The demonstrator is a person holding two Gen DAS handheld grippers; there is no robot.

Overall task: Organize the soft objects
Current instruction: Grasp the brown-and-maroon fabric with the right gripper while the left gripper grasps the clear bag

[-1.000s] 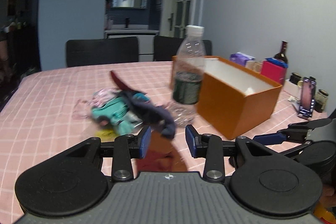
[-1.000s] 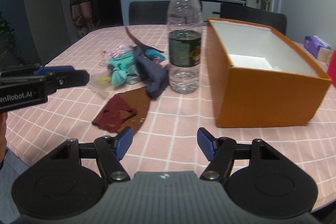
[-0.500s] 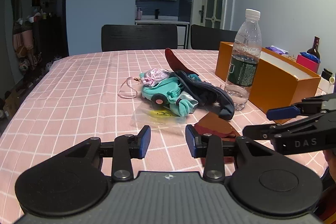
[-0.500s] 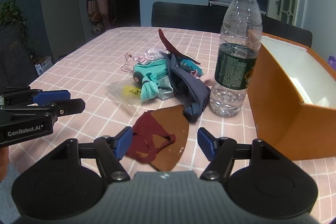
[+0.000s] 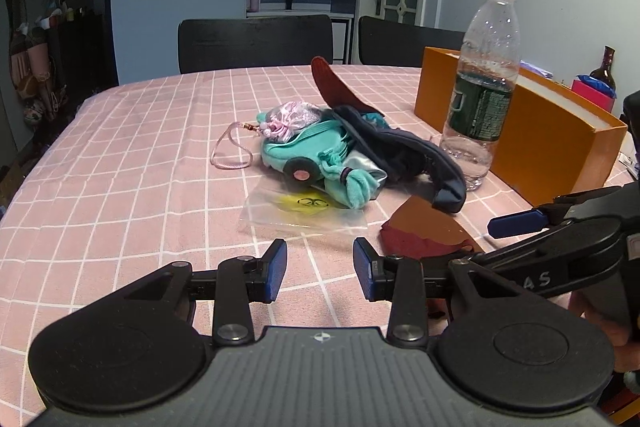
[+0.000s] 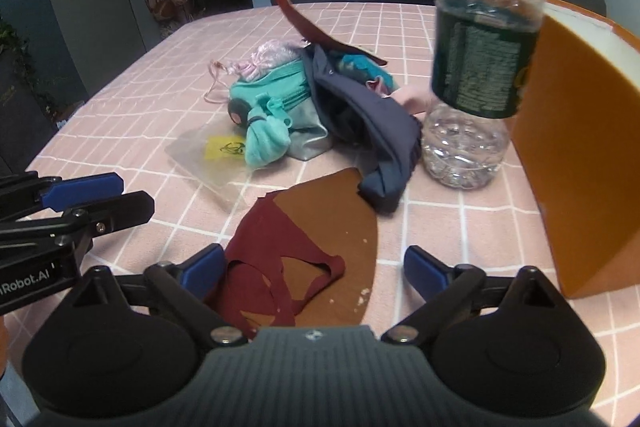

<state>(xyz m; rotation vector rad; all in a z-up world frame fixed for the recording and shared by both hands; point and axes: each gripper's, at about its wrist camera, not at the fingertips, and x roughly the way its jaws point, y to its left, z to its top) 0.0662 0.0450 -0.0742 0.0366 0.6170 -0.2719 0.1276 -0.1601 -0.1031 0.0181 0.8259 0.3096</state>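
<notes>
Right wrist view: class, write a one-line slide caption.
Open right claw over a maroon garment, beside a bottle and orange box.

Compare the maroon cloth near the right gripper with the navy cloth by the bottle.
The maroon cloth lies flat and apart from the pile; the navy cloth is bunched and draped over the pile. The maroon cloth lies on a brown sheet; the navy cloth's end overlaps that sheet's far edge. Neither is gripped.
</notes>
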